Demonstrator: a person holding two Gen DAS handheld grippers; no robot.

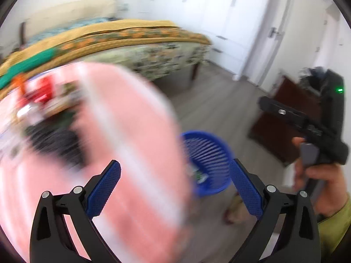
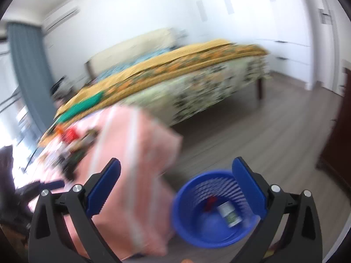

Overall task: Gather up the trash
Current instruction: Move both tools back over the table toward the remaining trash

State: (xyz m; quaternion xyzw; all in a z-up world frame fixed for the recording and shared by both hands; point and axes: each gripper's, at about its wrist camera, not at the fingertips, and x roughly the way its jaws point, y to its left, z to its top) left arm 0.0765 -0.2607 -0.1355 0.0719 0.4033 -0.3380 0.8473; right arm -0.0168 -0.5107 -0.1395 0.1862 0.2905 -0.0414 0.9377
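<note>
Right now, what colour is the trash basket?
Blue; the trash basket shows best in the right wrist view.

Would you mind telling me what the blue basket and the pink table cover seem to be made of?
The blue basket looks like moulded plastic with a slight sheen: its wall is a row of thin slotted ribs under a smooth rim. The pink table cover looks like matte woven cloth with pale stripes, draping over the corner; motion blur leaves the weave unclear.

Pink-clothed table point(image 1: 131, 131) smeared by motion blur, clutter on it point(image 1: 43, 100) unreadable, blue basket point(image 1: 206, 160) half hidden behind it
</note>
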